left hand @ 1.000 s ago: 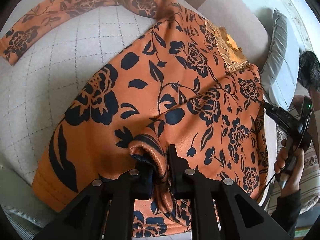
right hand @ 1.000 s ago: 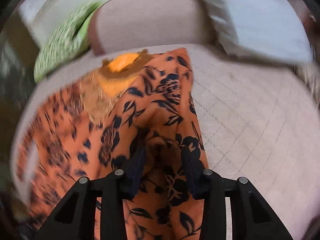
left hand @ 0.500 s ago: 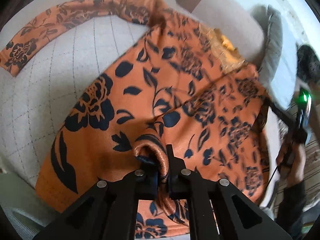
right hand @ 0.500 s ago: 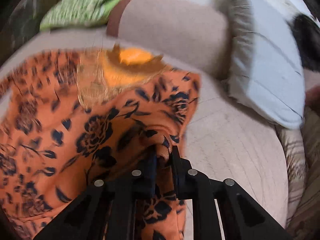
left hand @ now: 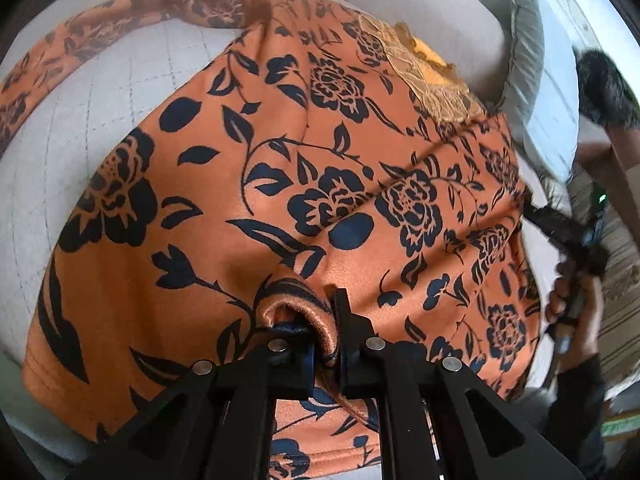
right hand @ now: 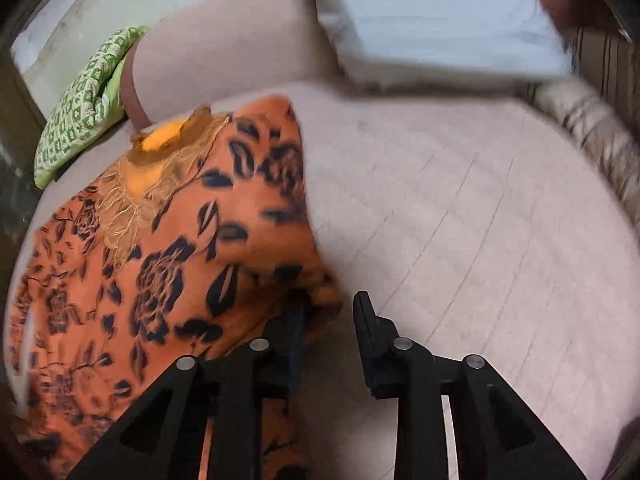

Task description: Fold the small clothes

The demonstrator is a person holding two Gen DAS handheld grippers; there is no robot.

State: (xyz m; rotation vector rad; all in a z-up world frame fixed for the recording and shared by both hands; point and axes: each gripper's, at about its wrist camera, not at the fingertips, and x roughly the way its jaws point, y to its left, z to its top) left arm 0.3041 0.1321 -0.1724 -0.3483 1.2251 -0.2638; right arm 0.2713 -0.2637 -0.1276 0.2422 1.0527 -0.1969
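Observation:
An orange garment with a black flower print (left hand: 280,152) lies spread on a pale quilted cushion surface (left hand: 80,120); one long sleeve (left hand: 120,32) stretches to the far left. My left gripper (left hand: 316,332) is shut on a bunched fold of the garment near its lower hem. In the right wrist view the garment (right hand: 168,264) lies to the left with its right side folded over. My right gripper (right hand: 328,320) is open; its left finger touches the cloth edge and nothing sits between the jaws. It also shows in the left wrist view (left hand: 576,240), held in a hand.
A grey pillow (right hand: 440,20) lies at the far end of the cushion. A green patterned cloth (right hand: 84,100) sits at the far left beside a beige backrest (right hand: 224,48). A striped fabric (right hand: 592,136) borders the right side.
My right gripper has opened and let go of the garment's side, now folded over the middle, and has shifted right. My left gripper stays shut on its fold.

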